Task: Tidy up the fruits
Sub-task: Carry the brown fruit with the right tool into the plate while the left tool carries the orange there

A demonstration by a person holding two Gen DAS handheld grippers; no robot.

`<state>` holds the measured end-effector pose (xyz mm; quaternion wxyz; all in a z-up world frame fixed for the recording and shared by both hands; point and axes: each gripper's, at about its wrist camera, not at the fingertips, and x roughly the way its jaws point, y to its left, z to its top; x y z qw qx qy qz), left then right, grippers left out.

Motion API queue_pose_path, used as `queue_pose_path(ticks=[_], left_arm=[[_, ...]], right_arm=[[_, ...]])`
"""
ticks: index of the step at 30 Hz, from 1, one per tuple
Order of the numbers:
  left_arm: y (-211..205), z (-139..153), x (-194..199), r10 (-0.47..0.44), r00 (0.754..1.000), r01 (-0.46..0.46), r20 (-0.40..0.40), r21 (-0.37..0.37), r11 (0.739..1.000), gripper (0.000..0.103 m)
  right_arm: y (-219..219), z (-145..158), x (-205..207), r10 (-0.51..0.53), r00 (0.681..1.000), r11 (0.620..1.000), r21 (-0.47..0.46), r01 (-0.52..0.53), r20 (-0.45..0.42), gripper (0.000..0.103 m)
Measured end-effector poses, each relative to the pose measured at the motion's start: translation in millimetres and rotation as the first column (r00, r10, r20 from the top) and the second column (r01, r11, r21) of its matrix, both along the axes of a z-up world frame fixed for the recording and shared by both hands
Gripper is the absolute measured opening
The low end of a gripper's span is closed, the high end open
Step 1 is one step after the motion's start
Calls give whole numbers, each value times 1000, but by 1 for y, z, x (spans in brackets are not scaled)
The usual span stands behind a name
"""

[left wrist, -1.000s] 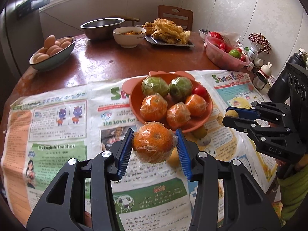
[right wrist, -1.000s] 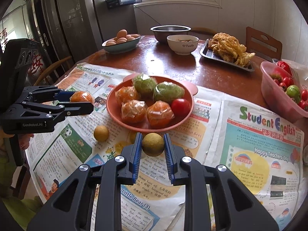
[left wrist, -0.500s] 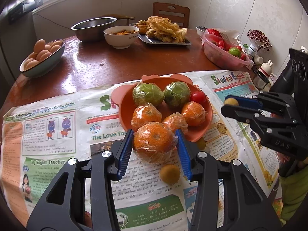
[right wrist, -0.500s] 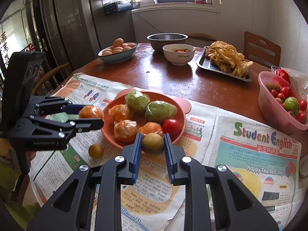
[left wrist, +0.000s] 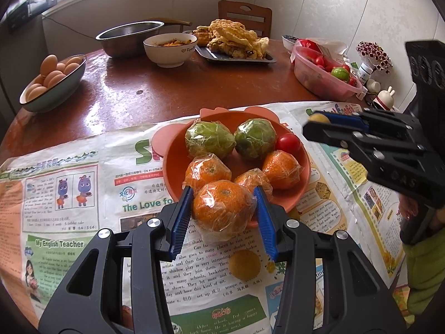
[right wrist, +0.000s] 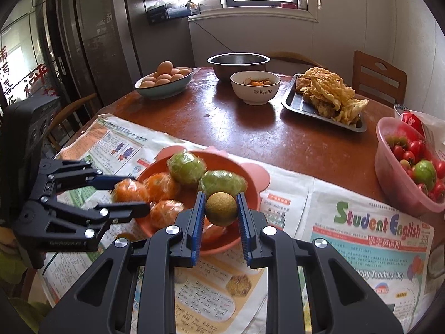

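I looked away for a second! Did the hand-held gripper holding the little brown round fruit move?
Yes. The right hand-held gripper carried the small brown round fruit from over the newspaper toward and over the orange plastic bowl.

On the far side of the brown table (right wrist: pixel 292 139) stand a bowl of eggs (right wrist: pixel 164 79), a steel bowl (right wrist: pixel 238 62), a white bowl (right wrist: pixel 255 87) and a tray of fried food (right wrist: pixel 328 97), with printed newspaper (right wrist: pixel 370 239) spread on the near side.
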<state>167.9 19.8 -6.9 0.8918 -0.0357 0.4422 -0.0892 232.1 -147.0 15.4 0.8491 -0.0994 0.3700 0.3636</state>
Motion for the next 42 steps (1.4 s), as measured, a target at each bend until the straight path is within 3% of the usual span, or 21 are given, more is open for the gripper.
queue_pose_path(ticks=[11,42], left_arm=[[0,-5,8,-15,1000,15,-5,-1,1000,36],[7,-7,18,-5,1000,5,5,-16,1000,37]], right_arm=[[21,-6,35,8,1000,1000,-10,-9,-16,22],[6,-28,37,-23,998,1000,-9,22,-66,23]])
